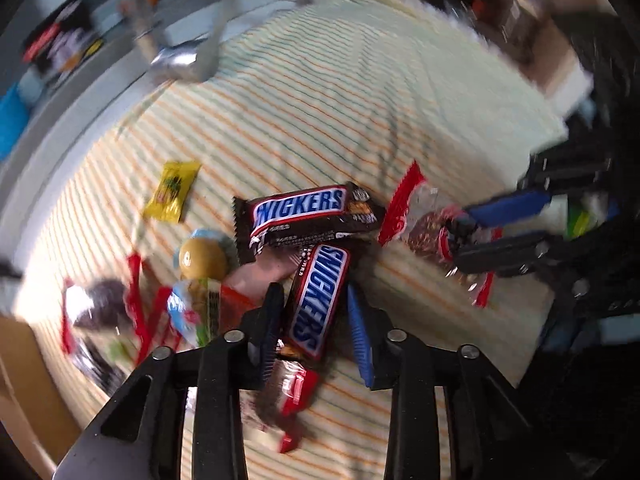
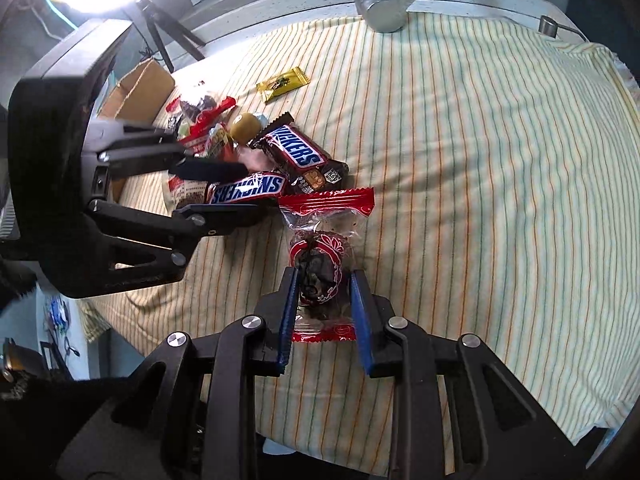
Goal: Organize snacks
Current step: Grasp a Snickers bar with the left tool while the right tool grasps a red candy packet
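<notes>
The left gripper [image 1: 316,320] straddles a Snickers [image 1: 318,300] at lower centre, jaws apart, seemingly sorting bars. The right gripper [image 2: 325,312] brackets a red-ended sweet [image 2: 320,276], not clamped.

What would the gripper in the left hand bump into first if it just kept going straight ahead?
Probably the nearer Snickers bar: it already lies between the left gripper's open fingers, pointing along them. Straight beyond it lies the second Snickers bar, set crosswise. Depth is hard to judge in this blurred view.
</notes>
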Motion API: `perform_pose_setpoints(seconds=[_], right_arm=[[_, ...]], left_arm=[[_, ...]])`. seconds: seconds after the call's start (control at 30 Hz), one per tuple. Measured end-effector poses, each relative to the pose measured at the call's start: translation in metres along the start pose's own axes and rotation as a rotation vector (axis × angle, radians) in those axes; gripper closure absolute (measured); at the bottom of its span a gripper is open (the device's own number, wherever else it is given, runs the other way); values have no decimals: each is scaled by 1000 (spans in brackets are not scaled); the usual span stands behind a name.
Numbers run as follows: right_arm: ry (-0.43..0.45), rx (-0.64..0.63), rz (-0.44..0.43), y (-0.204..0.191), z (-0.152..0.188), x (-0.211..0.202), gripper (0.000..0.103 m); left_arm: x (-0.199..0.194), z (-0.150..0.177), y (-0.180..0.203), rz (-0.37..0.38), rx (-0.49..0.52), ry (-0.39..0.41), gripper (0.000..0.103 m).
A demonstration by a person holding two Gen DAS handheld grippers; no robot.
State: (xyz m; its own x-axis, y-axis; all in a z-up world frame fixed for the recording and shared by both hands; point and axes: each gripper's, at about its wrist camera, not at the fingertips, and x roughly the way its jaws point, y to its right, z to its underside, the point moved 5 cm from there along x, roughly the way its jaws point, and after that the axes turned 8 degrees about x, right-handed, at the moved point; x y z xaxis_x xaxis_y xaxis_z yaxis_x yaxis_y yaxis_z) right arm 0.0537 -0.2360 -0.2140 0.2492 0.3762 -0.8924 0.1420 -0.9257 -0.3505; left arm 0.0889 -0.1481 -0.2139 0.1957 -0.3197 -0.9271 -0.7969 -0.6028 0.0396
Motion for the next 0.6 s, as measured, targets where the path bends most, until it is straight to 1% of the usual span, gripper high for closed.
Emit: perform_pose_setpoints(seconds=[0.03, 0.1, 0.13, 0.17, 0.2, 0.27, 0.3, 0.33, 0.5, 0.57, 0.6], right_arm=[[1, 4, -3, 1, 1, -1, 77], [4, 7, -11, -1, 1, -3, 78], [4, 4, -11, -2, 0, -3, 78], [4, 2, -9, -3, -1, -2, 78], [3, -4, -3, -4, -2, 0, 78], [-5, -18, 6, -7, -4, 3, 78], [-8, -24, 5, -8, -4, 4, 78], [-12, -29, 4, -10, -5, 4, 78], [-19, -39, 4, -10, -8, 8, 78], [-25, -37, 6, -9, -10, 12, 73], [-28, -29, 10, -8, -11, 14, 64]], left_arm=[[-3, 2, -2, 20, -42, 22, 76], [-6, 6, -3, 31, -101, 59, 77], [-5, 8, -3, 32, -113, 64, 77], [-2, 11, -1, 19, -118, 67, 77], [-1, 14, 2, -8, -98, 71, 77], [1, 7, 12, -82, -22, 52, 77], [3, 8, 15, -97, -11, 41, 75], [9, 4, 13, -100, -20, 18, 75], [11, -1, 3, -58, -88, 35, 75], [12, -2, 1, -52, -101, 43, 76], [12, -1, 1, -47, -110, 48, 76]])
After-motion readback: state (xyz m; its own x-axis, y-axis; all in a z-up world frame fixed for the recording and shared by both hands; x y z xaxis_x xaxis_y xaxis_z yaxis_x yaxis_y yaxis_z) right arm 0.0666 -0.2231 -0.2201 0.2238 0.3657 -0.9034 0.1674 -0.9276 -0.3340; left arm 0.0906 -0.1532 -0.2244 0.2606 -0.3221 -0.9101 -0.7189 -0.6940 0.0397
